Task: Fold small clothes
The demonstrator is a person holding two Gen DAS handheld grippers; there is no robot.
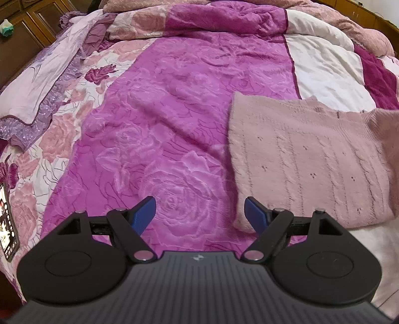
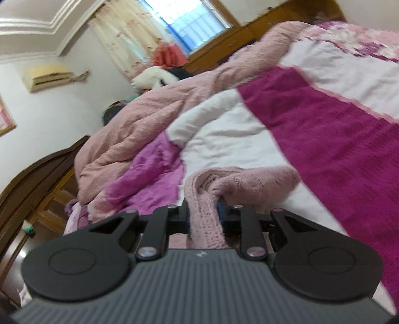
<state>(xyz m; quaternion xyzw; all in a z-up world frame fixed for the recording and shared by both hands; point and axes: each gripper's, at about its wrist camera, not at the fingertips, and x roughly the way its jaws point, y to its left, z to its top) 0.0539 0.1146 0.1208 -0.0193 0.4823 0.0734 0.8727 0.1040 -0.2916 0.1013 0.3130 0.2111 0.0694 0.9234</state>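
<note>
A small pale pink knitted sweater [image 1: 309, 159] lies on the magenta rose-patterned bedspread [image 1: 174, 119], at the right of the left wrist view. My left gripper [image 1: 199, 211] hovers open above the bedspread, its right blue finger [image 1: 254, 211] over the sweater's near left corner, with nothing between the fingers. In the right wrist view my right gripper [image 2: 203, 211] is shut on a bunched fold of the pink sweater [image 2: 207, 216], lifted off the bed. A fuzzy pink part [image 2: 261, 179] trails ahead of it.
A crumpled pink quilt [image 2: 149, 119] is heaped at the far side of the bed. A lilac pillow [image 1: 42, 82] and a phone [image 1: 7, 219] lie at the left. Wooden cabinets [image 1: 27, 30] stand beyond, and a window with curtains [image 2: 174, 22] is far off.
</note>
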